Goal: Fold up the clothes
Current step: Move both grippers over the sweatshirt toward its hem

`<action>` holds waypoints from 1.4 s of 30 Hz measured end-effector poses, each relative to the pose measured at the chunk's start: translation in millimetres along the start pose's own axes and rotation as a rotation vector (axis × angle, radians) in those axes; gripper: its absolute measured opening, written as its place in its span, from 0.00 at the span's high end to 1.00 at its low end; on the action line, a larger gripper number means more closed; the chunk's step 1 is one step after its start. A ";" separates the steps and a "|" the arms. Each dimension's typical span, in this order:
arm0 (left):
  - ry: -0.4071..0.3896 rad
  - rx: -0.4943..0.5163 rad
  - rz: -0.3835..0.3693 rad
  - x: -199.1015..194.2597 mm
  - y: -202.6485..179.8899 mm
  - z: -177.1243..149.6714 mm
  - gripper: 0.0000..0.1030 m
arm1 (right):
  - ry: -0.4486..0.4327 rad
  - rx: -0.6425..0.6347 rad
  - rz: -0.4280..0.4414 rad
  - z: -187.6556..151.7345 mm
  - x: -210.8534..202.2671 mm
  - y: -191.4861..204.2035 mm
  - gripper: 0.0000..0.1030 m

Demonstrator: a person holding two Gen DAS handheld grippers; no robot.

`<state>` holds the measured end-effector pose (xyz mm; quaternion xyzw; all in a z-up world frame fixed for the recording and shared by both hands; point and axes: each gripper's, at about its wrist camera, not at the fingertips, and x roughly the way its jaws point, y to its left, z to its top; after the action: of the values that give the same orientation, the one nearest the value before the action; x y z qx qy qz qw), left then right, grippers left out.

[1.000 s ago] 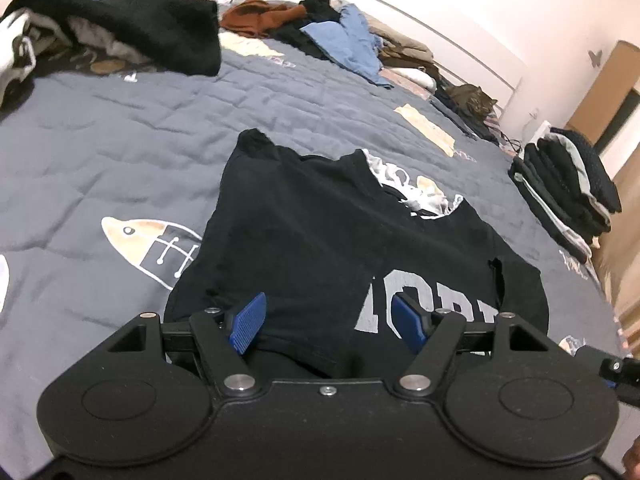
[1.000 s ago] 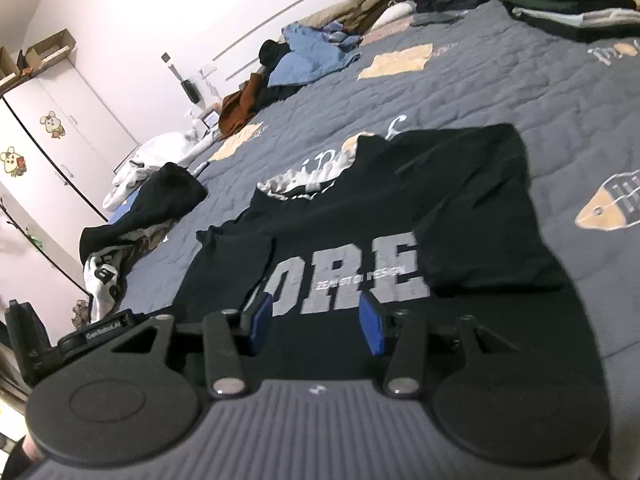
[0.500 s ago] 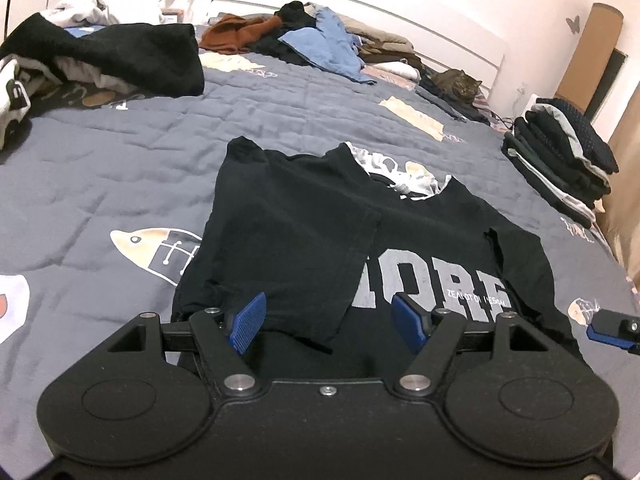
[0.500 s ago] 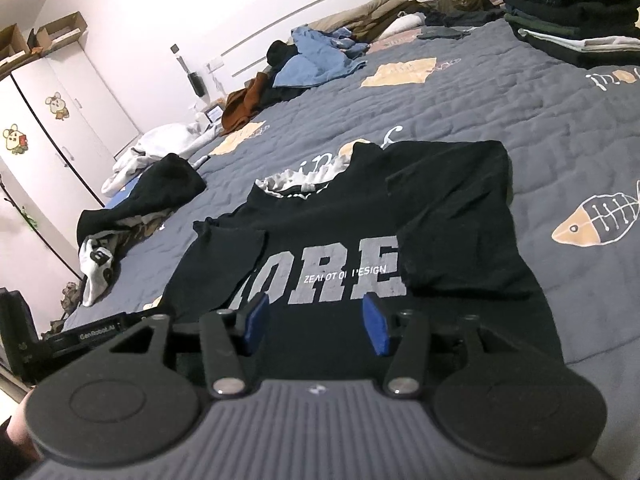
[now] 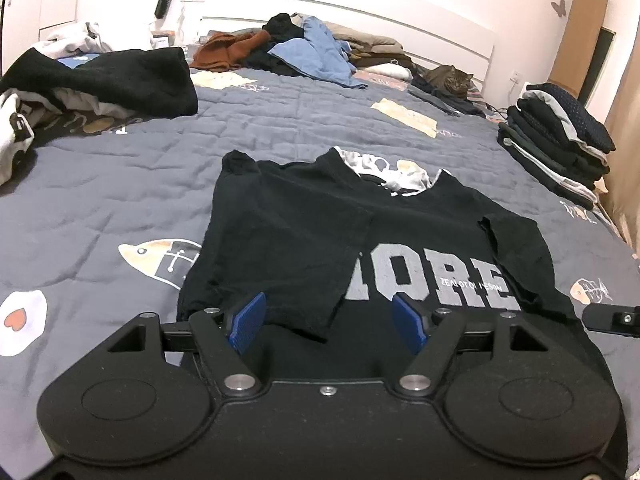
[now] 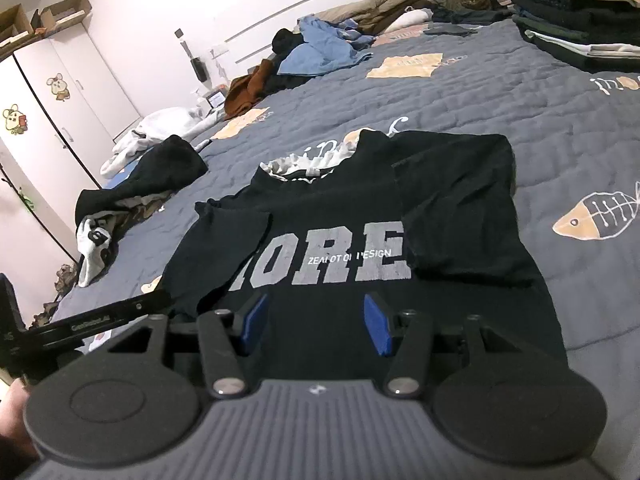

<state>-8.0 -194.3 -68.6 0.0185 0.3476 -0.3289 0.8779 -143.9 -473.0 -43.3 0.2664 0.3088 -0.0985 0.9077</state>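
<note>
Left gripper [image 5: 330,322] wide apart, holding nothing, hovering at the near hem of the black T-shirt [image 5: 400,248]. Right gripper [image 6: 314,324] also wide, empty, over the same hem. Shirt lies flat on the grey bedspread [image 5: 120,184] near its front edge, both sleeves folded inward. Folded stack [image 5: 560,140] at right edge; loose clothes pile [image 5: 304,52] and cat [image 5: 450,78] by the headboard.
</note>
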 end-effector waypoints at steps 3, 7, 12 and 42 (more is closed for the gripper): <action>-0.005 0.023 0.001 -5.8 -7.6 -4.2 0.33 | 0.002 0.006 -0.002 -2.9 -4.3 -1.0 0.49; -0.016 0.031 0.009 -14.4 -14.4 -9.7 0.29 | -0.008 -0.020 -0.017 -7.0 -13.1 2.4 0.49; -0.040 0.050 0.017 -24.2 -23.6 -14.0 0.14 | -0.017 -0.030 -0.021 -12.1 -24.7 5.2 0.47; -0.104 0.059 0.062 -96.7 -47.7 -67.1 0.00 | -0.117 -0.096 -0.129 -72.9 -90.1 10.4 0.10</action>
<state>-128.8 -159.5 -49.8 0.0380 0.2910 -0.3120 0.9036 -248.5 -423.4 -32.3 0.1961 0.2763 -0.1573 0.9276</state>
